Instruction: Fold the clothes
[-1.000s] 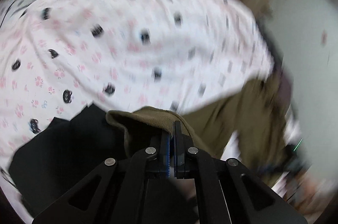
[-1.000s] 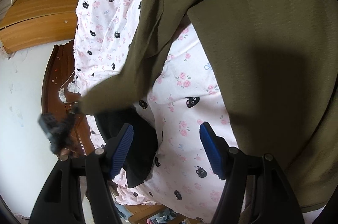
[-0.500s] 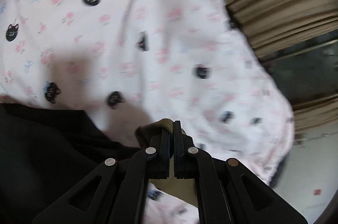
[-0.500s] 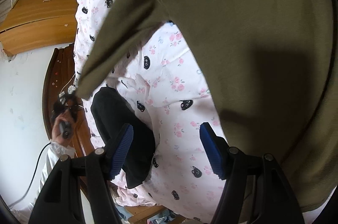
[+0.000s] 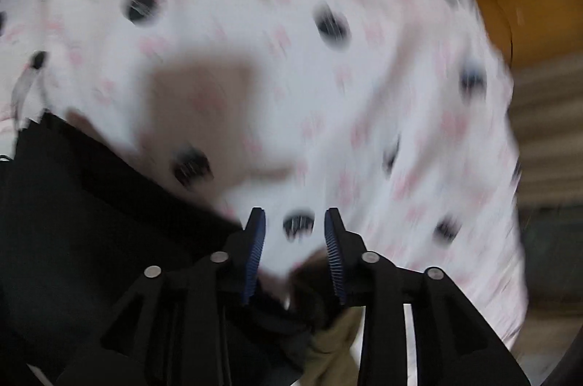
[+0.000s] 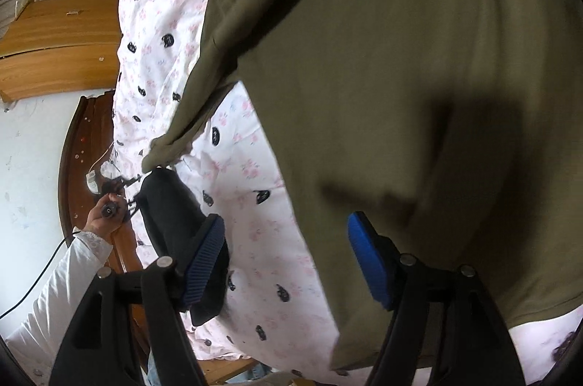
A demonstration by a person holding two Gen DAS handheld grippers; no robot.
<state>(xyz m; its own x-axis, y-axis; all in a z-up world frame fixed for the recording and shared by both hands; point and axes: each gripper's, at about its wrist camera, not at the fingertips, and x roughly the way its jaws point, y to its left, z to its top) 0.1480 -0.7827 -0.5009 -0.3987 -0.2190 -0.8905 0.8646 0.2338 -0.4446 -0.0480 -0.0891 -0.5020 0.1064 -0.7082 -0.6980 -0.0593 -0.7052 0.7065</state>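
Observation:
An olive-green top [image 6: 400, 76] lies spread over the cat-print bed sheet [image 6: 255, 222]. One sleeve [image 6: 189, 109] runs out to the lower left and its cuff rests on the sheet. My right gripper [image 6: 286, 240] hovers open above the top's edge, holding nothing. My left gripper [image 5: 293, 225] is open over the sheet [image 5: 291, 76] in a blurred view. A scrap of olive cloth [image 5: 328, 346] shows below its fingers. A black garment [image 5: 73, 222] lies to its left, and in the right wrist view that black garment [image 6: 167, 214] sits by the cuff.
A person's hand [image 6: 104, 214] in a white sleeve [image 6: 62, 287] holds the left tool beside a dark wooden bed end [image 6: 73, 145]. A light wooden cabinet [image 6: 58, 39] and a white wall [image 6: 25, 167] stand beyond. A curtain [image 5: 546, 131] is at the right.
My left gripper has opened and let go of the olive sleeve cuff, which now lies on the sheet. The left view has swung over the bed. The right gripper stays open.

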